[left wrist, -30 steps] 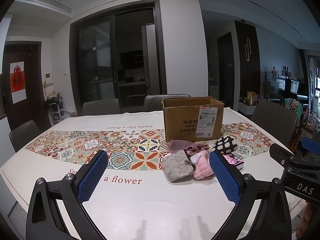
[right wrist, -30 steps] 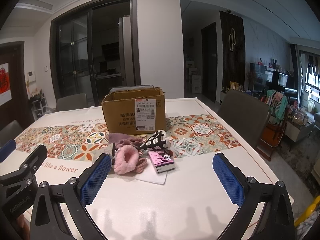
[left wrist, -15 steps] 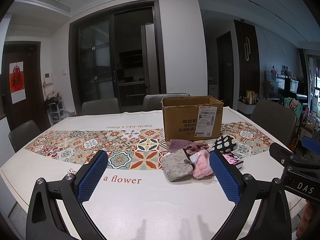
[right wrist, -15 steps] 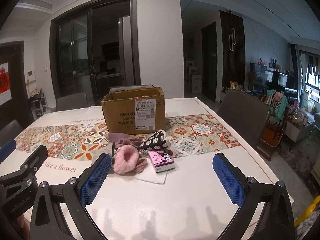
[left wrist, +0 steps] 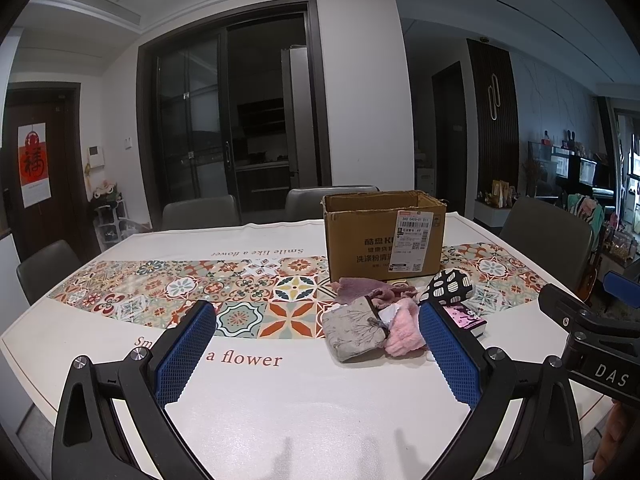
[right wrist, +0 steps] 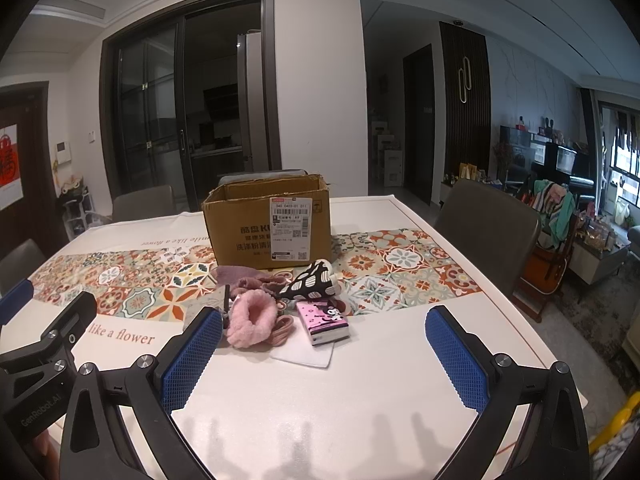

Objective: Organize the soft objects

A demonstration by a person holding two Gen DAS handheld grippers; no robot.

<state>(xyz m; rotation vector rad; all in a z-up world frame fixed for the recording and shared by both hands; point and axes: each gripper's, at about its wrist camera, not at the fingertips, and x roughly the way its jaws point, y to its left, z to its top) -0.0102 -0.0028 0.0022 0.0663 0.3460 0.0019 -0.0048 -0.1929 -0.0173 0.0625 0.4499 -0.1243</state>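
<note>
A pile of soft items lies on the table in front of an open cardboard box (left wrist: 384, 236) (right wrist: 268, 232): a grey pouch (left wrist: 354, 332), a pink fluffy piece (left wrist: 402, 332) (right wrist: 252, 320), a mauve cloth (left wrist: 360, 286) (right wrist: 244, 276), a black-and-white patterned pouch (left wrist: 450, 288) (right wrist: 314, 282), a pink tissue pack (right wrist: 324, 318) and a white cloth (right wrist: 304, 354). My left gripper (left wrist: 316, 356) is open and empty, near the pile's left. My right gripper (right wrist: 324, 364) is open and empty, just before the pile.
The table (left wrist: 280, 400) has a white cloth with a patterned tile band (left wrist: 240, 288). Grey chairs stand around it (right wrist: 486, 232) (left wrist: 198, 212). The right gripper's body shows at the right edge of the left wrist view (left wrist: 592, 344).
</note>
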